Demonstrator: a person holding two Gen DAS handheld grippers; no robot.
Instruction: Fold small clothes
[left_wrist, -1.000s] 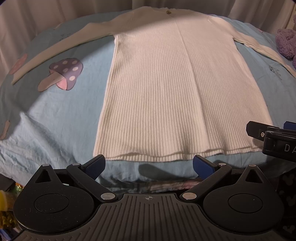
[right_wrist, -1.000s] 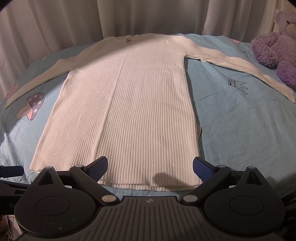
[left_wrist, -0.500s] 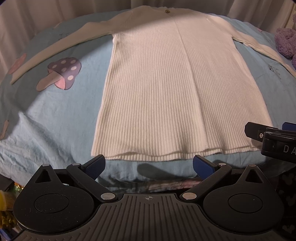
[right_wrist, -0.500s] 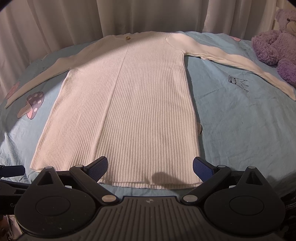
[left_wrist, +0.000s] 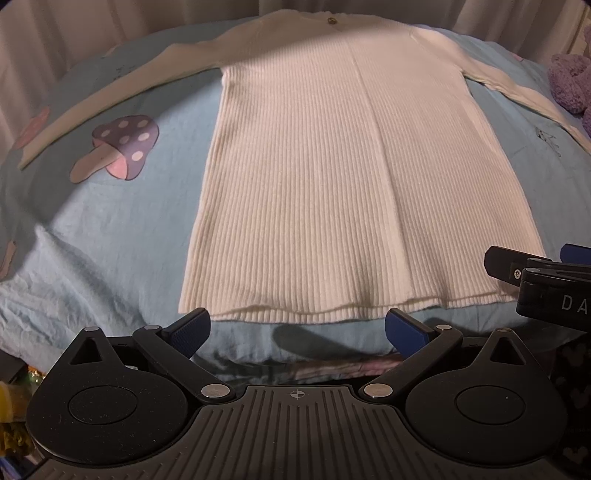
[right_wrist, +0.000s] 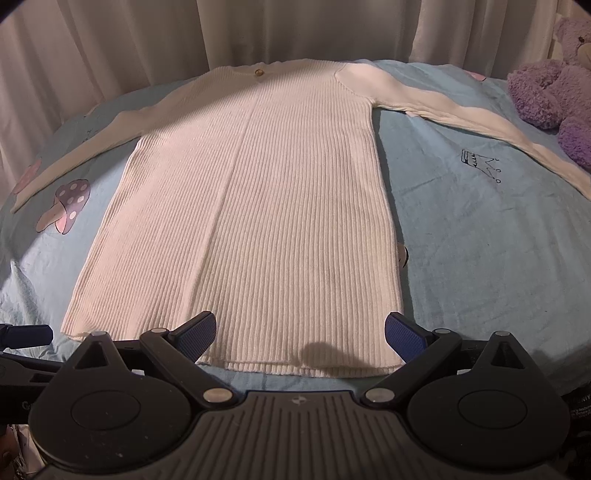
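A white ribbed long-sleeved knit top (left_wrist: 343, 177) lies flat on a light blue bedsheet (left_wrist: 110, 229), sleeves spread to both sides, hem nearest me. It also shows in the right wrist view (right_wrist: 258, 206). My left gripper (left_wrist: 297, 328) is open and empty, just short of the hem's left half. My right gripper (right_wrist: 299, 332) is open and empty, its fingertips over the hem's right half. The right gripper also shows at the right edge of the left wrist view (left_wrist: 543, 280).
The sheet has a mushroom print (left_wrist: 118, 147) left of the top and a small crown print (right_wrist: 480, 166) to the right. A purple plush bear (right_wrist: 554, 85) sits at the far right by the sleeve end. White curtains (right_wrist: 295, 29) hang behind the bed.
Both grippers have edged slightly forward toward the hem. Both stay open, and the top has not moved.
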